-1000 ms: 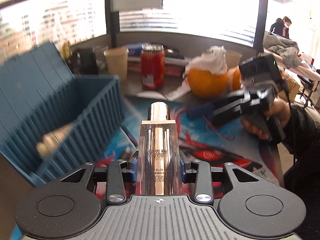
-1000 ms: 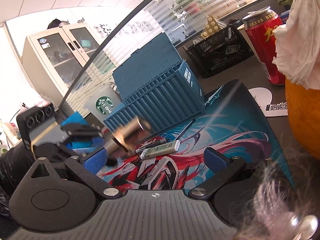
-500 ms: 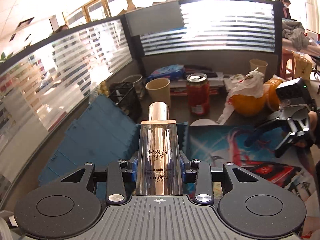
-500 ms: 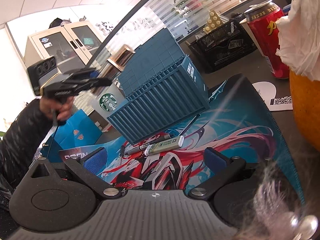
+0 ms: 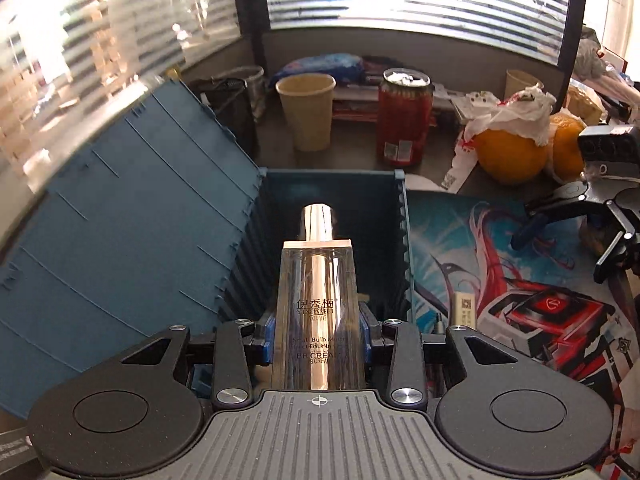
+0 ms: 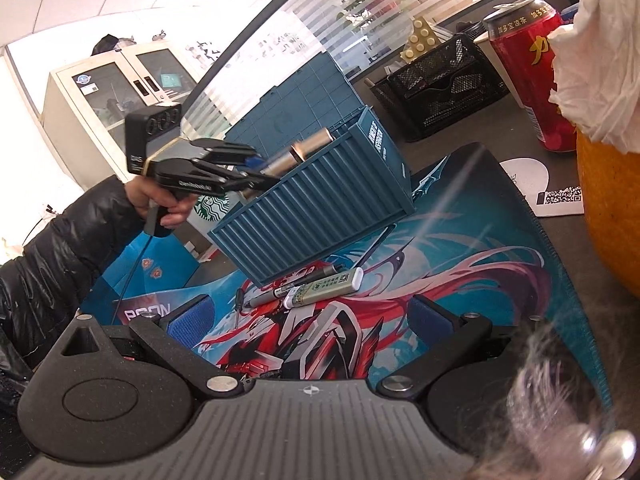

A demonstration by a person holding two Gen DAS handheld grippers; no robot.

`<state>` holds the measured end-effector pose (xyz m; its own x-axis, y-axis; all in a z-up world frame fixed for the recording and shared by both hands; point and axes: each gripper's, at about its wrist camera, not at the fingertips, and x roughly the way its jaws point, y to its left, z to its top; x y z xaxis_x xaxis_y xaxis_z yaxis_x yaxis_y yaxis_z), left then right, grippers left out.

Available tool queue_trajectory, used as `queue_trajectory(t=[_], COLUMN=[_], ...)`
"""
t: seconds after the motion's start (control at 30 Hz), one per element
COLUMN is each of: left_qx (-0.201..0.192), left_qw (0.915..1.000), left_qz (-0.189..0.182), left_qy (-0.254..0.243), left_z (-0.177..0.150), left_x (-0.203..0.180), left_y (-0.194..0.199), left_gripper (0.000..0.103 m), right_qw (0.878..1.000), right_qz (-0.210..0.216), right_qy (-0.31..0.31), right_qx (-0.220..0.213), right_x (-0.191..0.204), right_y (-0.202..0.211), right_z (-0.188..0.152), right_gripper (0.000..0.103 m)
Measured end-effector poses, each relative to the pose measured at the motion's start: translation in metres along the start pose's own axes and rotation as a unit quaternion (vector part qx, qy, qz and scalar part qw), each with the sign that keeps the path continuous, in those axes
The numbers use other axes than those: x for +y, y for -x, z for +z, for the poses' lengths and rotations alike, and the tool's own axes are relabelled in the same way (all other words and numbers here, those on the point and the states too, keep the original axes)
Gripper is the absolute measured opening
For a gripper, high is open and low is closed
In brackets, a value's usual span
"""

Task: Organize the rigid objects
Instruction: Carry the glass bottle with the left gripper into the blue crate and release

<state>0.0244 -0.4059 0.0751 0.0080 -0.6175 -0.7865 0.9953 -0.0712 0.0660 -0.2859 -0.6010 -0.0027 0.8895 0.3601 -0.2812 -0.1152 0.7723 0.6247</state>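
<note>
Since half a second ago, BB cream bottle (image 5: 318,312) has been carried over the open blue container box (image 5: 394,240), pinched by left gripper (image 5: 318,336).
Right view: right gripper (image 6: 308,320) spread wide, empty; bottle is best lowered before release, pens (image 6: 320,286) left on mat.

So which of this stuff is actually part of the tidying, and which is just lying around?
Part of the job:
- left gripper, holding the bottle
- blue box
- pens on the mat
- right gripper, open

Just lying about:
- red can
- paper cup
- oranges
- mesh basket
</note>
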Motion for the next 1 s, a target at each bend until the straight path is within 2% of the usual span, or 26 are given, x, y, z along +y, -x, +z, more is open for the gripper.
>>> queue_trajectory(t=[0.23,0.43,0.6,0.73,0.83,1.0], left_qx=[0.036,0.062,0.095,0.124,0.145,0.135], left_qw=[0.999,0.9952,0.99,0.9869,0.9809,0.983], left_qz=[-0.026,-0.065,-0.095,-0.093,-0.109,-0.104], left_qy=[0.012,0.04,0.043,0.045,0.07,0.068], left_z=[0.004,0.011,0.023,0.035,0.04,0.038], left_x=[0.009,0.024,0.029,0.031,0.036,0.034], left_y=[-0.015,-0.025,-0.036,-0.048,-0.054,-0.052], left_gripper=[0.035,0.035,0.035,0.039,0.039,0.04], right_qw=[1.0,1.0,1.0,1.0,1.0,1.0], right_qz=[-0.001,-0.002,-0.001,-0.001,-0.003,0.0], right_qy=[-0.002,-0.003,-0.005,-0.005,-0.005,-0.007], right_qx=[-0.001,-0.002,-0.004,-0.003,-0.003,-0.005], right_x=[0.0,0.0,-0.001,-0.001,0.0,-0.001], right_y=[0.0,0.001,0.001,0.001,0.001,0.002], right_z=[-0.001,-0.001,-0.001,-0.001,-0.001,-0.002], right_gripper=[0.103,0.103,0.103,0.103,0.103,0.103])
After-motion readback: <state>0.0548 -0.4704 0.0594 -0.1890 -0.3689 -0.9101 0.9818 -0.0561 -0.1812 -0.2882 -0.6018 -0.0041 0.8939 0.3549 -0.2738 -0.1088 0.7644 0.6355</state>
